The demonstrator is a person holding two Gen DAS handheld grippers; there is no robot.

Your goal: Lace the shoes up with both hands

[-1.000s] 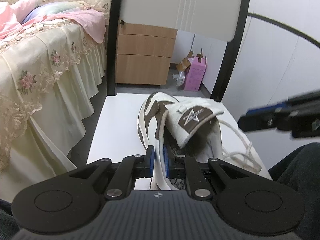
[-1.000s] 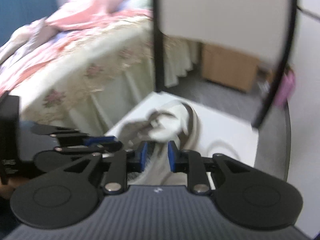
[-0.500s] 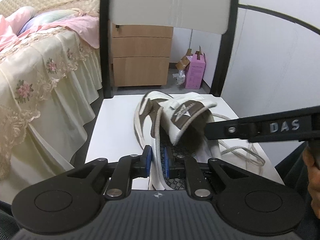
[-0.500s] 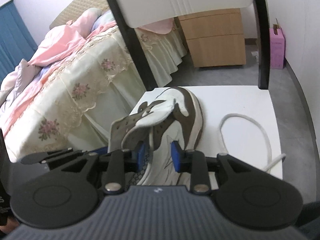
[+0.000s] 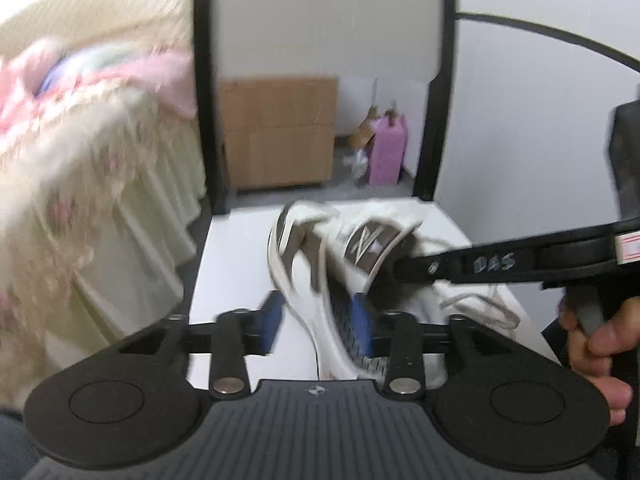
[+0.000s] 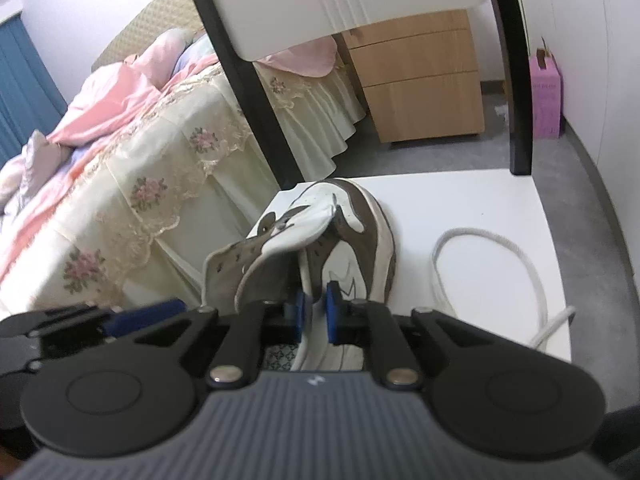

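**A:** What does the left wrist view show?

**B:** The left gripper (image 5: 316, 322) fills the bottom of the blurred picture. Its blue pads stand apart and the jaws are opening. The near left wall of a white and brown shoe (image 5: 320, 276) passes between the pads; the left pad is clear of it, and the blur hides whether the right pad touches. The shoe lies on a white surface (image 5: 232, 264) just ahead of the gripper, toe pointing away, tongue flipped up and back. From the right, the other gripper's black finger reaches into the shoe's opening, held by a hand (image 5: 596, 344) at the right edge. A white lace (image 5: 484, 304) trails on the surface right of the shoe. Beyond stand a wooden cabinet (image 5: 280, 132) and a pink box (image 5: 386, 150); a bed (image 5: 80, 152) lies off to the left.

**A:** And the right wrist view?

**B:** This one is sharp. The right gripper (image 6: 315, 316) has its blue pads nearly together, the jaws closing, with the right wall of the shoe (image 6: 352, 232) near its collar pinched between them. The shoe extends forward from the fingertips, and its tongue leans over to the left. The lace (image 6: 524, 268) lies in a loose loop on the surface (image 6: 472, 204) to the gripper's right, apart from the shoe. The left gripper's (image 6: 120, 318) blue-tipped finger shows low at the left.
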